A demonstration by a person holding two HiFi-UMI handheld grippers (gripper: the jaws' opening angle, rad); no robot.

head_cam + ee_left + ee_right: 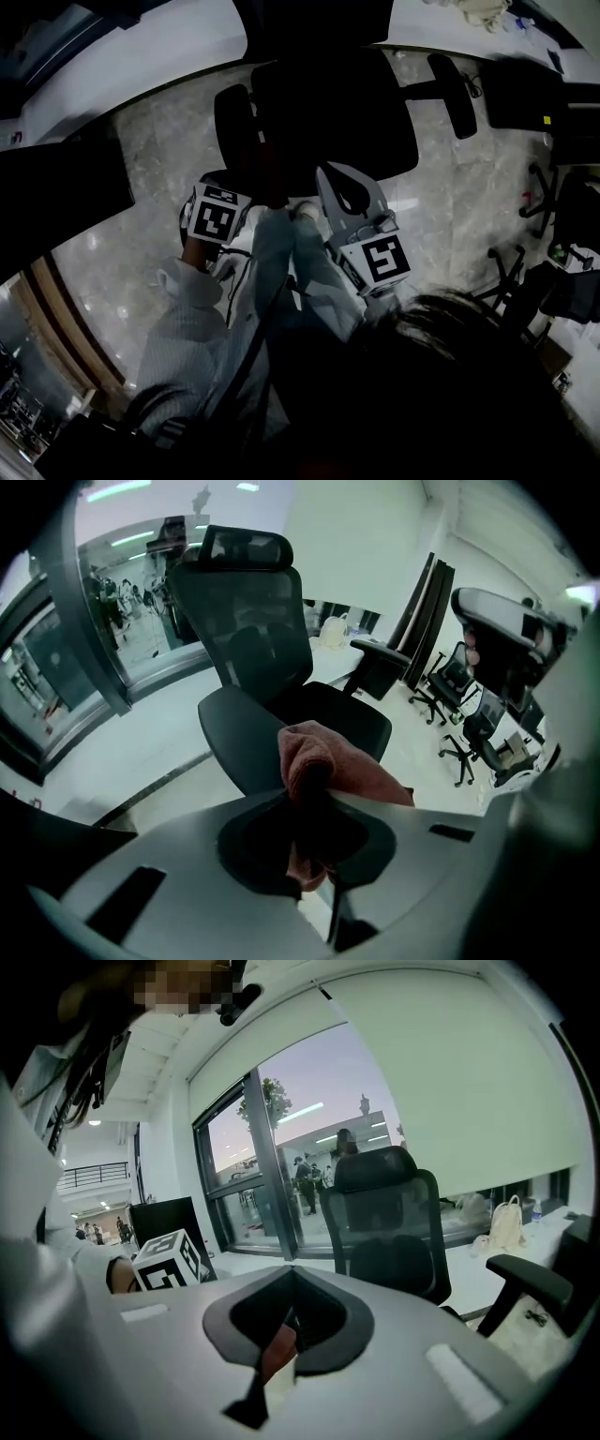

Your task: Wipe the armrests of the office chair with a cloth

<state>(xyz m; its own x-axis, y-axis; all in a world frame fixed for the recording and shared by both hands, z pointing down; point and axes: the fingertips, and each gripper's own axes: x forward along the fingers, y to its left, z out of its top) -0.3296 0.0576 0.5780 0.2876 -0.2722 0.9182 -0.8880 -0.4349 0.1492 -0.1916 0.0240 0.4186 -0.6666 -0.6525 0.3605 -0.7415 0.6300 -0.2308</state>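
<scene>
Left gripper (307, 803) pinches a bunched pink cloth (328, 761) just short of the office chair's (248, 611) near armrest (234, 742), while the right gripper (292, 1321) is closed and seemingly empty; held by one fold, the cloth may drag free under wiping pressure.

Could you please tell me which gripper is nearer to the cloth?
Left. The left gripper is clamped on the cloth; the right gripper is off to its right, clear of it.

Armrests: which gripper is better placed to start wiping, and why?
Left. The left gripper clamps the cloth and faces the office chair; the right gripper looks shut, without cloth.
</scene>
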